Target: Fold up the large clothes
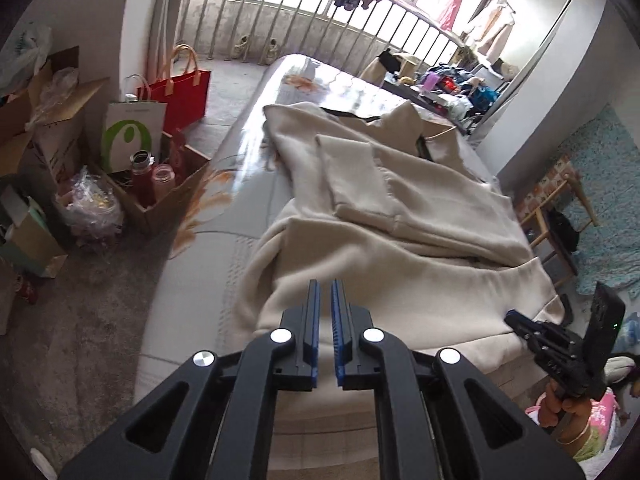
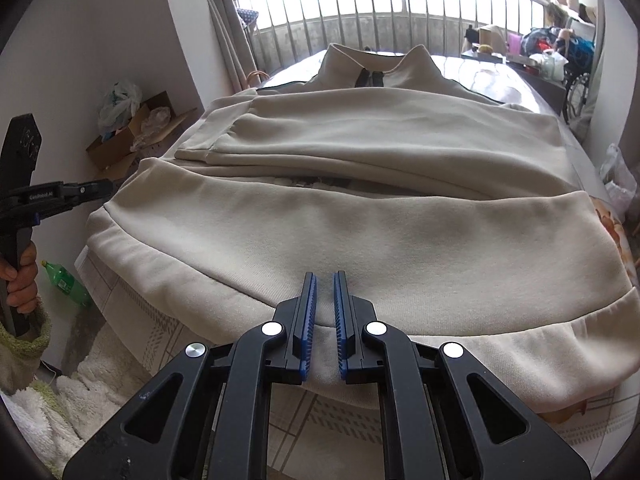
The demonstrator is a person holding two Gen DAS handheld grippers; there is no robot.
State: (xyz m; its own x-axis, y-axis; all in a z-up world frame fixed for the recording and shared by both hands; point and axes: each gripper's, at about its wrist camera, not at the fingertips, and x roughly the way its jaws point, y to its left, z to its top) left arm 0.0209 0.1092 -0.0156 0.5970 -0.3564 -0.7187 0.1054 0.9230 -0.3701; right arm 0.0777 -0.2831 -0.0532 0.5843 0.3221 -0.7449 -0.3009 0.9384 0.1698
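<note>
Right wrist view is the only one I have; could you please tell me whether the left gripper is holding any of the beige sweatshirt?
Observer: No. The left gripper is shut with nothing between its jaws, above the near hem of the sweatshirt.
Operator: Thank you. What stands on the floor past that side of the bed?
Observer: A red tote bag, a white paper bag and an open cardboard box holding two bottles.
Operator: And where does my right gripper sit, seen from there?
Observer: The right gripper points at the hem's other near corner, at the bed's edge; whether it touches the cloth I cannot tell.
</note>
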